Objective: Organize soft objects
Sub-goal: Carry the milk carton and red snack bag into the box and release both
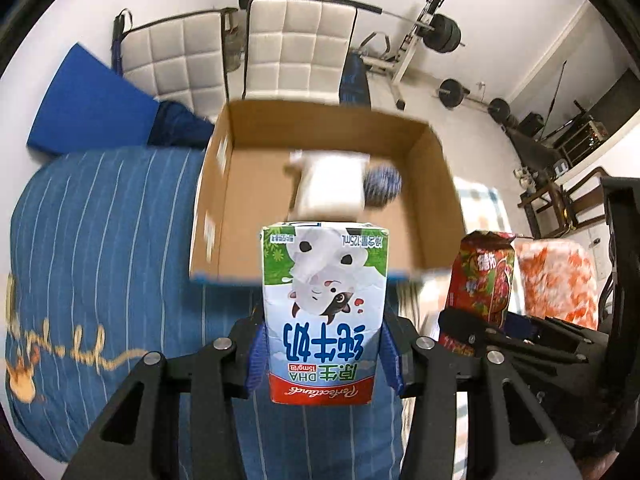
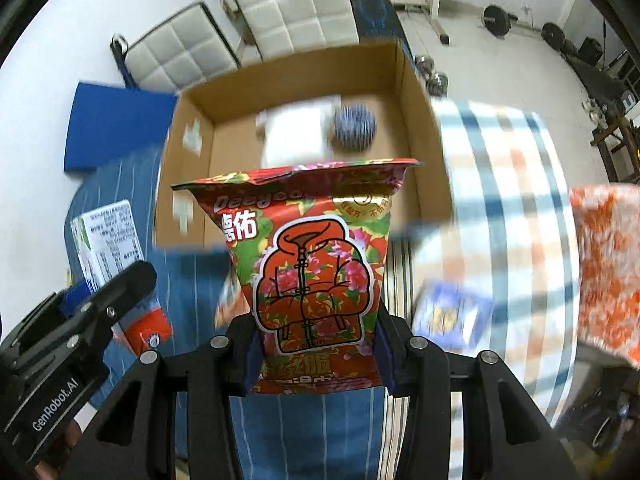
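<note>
My left gripper is pinching the milk carton upside down, long axis toward the cardboard box. Right gripper clamps the snack bag, upright, sealed top toward the box.

Mounted on each wrist, looking forward and down along the fingers, close over bedding; sharing the open box ahead.

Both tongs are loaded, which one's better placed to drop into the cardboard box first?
Probably left: its milk carton already overlaps the cardboard box front edge, while the right snack bag appears slightly farther back.
</note>
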Demonstrator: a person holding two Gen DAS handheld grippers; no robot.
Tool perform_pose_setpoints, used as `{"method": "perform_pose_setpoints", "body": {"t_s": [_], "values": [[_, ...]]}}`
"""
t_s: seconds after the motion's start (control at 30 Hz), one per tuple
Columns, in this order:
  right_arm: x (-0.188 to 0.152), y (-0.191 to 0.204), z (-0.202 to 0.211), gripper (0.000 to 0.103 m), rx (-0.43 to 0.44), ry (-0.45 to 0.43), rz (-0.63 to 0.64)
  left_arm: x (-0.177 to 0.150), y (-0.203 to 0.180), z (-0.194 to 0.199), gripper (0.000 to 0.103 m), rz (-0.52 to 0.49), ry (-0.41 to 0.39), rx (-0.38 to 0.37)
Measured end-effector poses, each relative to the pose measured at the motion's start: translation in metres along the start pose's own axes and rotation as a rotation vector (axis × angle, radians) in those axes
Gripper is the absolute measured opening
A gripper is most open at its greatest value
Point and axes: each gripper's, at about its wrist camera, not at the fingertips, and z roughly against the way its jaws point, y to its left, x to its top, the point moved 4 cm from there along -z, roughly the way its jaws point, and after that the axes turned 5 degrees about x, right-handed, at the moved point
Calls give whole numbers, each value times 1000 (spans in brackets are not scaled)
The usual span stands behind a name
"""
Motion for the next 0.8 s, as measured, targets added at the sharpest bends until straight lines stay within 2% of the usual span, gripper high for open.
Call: {"method": "perform_pose_setpoints", "body": {"t_s": [0.03,0.07,0.1,0.23,0.37,0.5,0.57,0.8], "values": [[16,-1,-3,48,-11,-11,-1,14,0,-1,44,-1,-8,-7],[29,-6,-14,48,-20,-12,-3,27,2,-2,44,-55,-33,38],[39,-8,-19,48,-24,-10,-9,39,3,-6,44,-58,-28,38],[83,-27,-67,48,-71,50,-38,86,16,-42,44,-38,35,37],[106,-41,-124,48,-152,157,-40,119,33,-99,44,-27,130,88],[111,-50,-169,48,-209,249,-33,135,51,-160,44,-24,241,157],[111,-55,-189,48,-232,289,-38,138,62,-188,44,2,306,169],[108,-60,-234,48,-242,407,-59,129,69,-232,44,10,415,181]]}}
